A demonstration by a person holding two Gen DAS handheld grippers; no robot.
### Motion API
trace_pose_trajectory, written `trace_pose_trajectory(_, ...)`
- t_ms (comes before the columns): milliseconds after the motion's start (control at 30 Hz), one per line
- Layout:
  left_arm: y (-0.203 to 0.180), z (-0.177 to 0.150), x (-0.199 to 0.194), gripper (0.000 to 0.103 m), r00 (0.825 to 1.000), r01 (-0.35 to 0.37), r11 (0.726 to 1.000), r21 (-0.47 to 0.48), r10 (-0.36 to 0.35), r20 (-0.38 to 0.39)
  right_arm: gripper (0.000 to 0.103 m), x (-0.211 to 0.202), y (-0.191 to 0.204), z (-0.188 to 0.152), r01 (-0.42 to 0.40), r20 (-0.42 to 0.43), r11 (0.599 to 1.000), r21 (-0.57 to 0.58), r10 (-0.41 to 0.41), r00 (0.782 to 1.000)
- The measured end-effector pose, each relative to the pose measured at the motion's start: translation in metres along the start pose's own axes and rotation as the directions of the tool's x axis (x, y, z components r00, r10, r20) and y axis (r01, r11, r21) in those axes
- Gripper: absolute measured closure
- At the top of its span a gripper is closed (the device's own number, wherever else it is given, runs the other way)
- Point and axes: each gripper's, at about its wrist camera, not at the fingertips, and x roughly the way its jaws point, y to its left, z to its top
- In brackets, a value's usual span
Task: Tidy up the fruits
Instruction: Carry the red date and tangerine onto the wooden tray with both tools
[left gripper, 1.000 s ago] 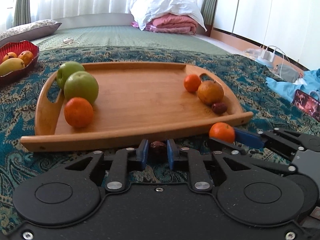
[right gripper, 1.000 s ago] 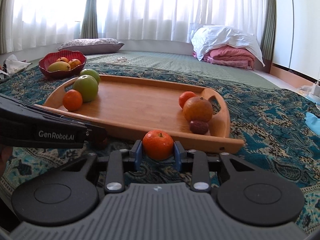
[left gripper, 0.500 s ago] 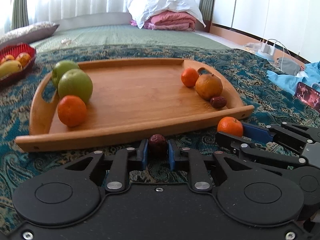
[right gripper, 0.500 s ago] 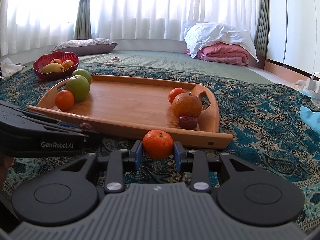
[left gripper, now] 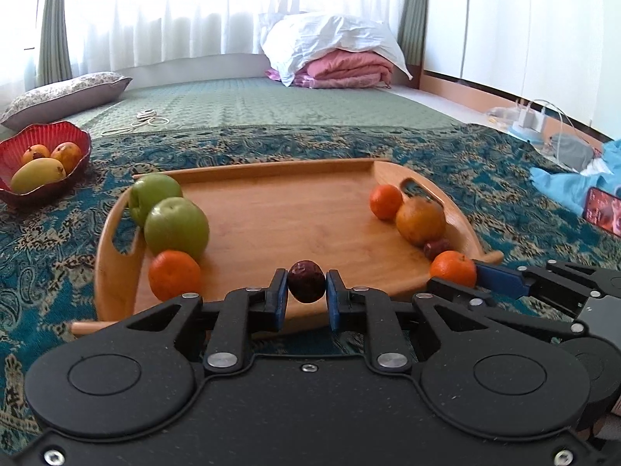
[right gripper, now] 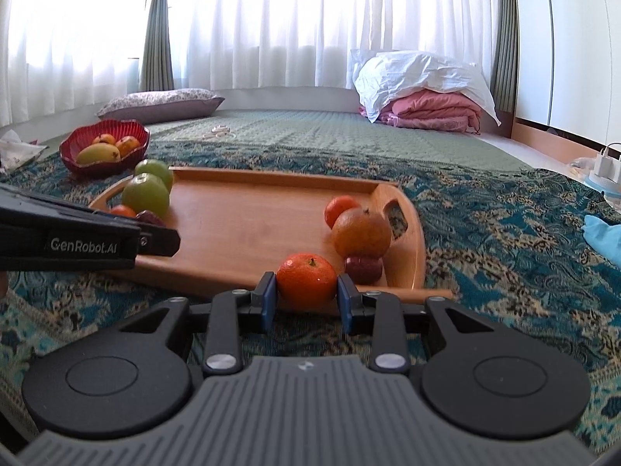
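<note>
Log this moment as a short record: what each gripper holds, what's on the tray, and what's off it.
left gripper: shut on dark red date
right gripper: shut on held tangerine
wooden tray, left end: two green apples, one tangerine
wooden tray, right end: small tangerine, large orange, second date
red bowl: off the tray, holds yellow-orange fruit

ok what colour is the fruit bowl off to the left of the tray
Red, a scalloped bowl; it shows best in the right wrist view.
</note>
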Motion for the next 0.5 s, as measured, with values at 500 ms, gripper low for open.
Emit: trace_pose_trajectory(500, 0.033, 0.038, 0.027, 0.084, 0.999, -0.042, 0.996, -0.074, 0.041, -0.017, 0.066, 0.04, -0.01, 0.041, -0.015, -0.016, 0.997, 0.082, 0.016, 1.0)
